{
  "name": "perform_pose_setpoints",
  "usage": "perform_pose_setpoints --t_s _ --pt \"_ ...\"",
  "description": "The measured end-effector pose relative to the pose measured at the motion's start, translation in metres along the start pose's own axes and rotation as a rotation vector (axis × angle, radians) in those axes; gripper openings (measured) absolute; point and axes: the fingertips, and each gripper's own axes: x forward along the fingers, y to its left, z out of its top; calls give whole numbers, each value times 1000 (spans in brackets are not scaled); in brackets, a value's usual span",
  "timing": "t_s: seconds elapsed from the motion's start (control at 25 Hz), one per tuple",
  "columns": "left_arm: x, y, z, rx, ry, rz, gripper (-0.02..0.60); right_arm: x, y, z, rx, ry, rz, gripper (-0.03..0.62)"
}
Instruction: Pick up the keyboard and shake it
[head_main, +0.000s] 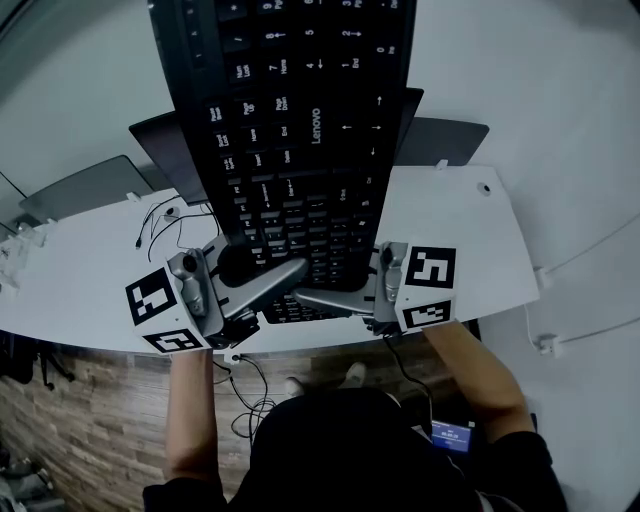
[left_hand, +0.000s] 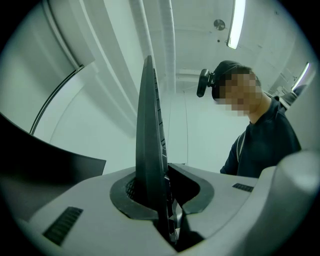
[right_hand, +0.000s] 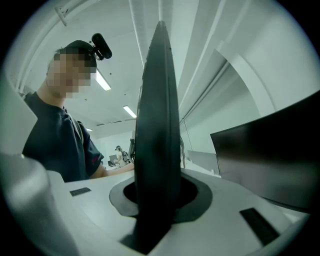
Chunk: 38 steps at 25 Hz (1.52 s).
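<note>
The black keyboard (head_main: 290, 150) is raised off the white surface (head_main: 470, 230), its keys facing the head camera and its length running away from the person. In both gripper views it stands edge-on, rising towards the ceiling. The left tool (head_main: 288, 272) is clamped on its left long edge near the end closest to the person, with both jaws pressed against the thin body. The right tool (head_main: 312, 298) is clamped on the opposite edge in the same way. A dark screen (right_hand: 270, 160) stands behind the keyboard. Thin cables (head_main: 165, 225) lie on the surface to the left, and wooden floor (head_main: 90, 430) shows below its near edge.
</note>
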Motion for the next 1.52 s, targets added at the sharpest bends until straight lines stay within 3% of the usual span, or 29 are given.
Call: perform_pose_setpoints --t_s 0.2,0.4,0.72,0.88,1.12,1.32,1.52 --pt "0 0 1 34 -2 7 92 0 0 0 -6 -1 -10 89" --pt "0 2 0 104 21 52 135 -2 -1 0 -9 8 -32 89" --pt "-9 7 -2 138 34 91 170 -6 -6 1 -40 20 -80 89" --pt "-8 18 -2 183 20 156 197 -17 -17 5 -74 38 -131 89" --pt "-31 29 -11 240 92 249 199 -21 -24 7 -111 50 -208 89" --pt "-41 52 -24 258 101 297 199 -27 -56 -7 -152 89 -285 89" --pt "-38 52 -16 371 146 386 199 -43 -66 -5 -206 151 -385 89"
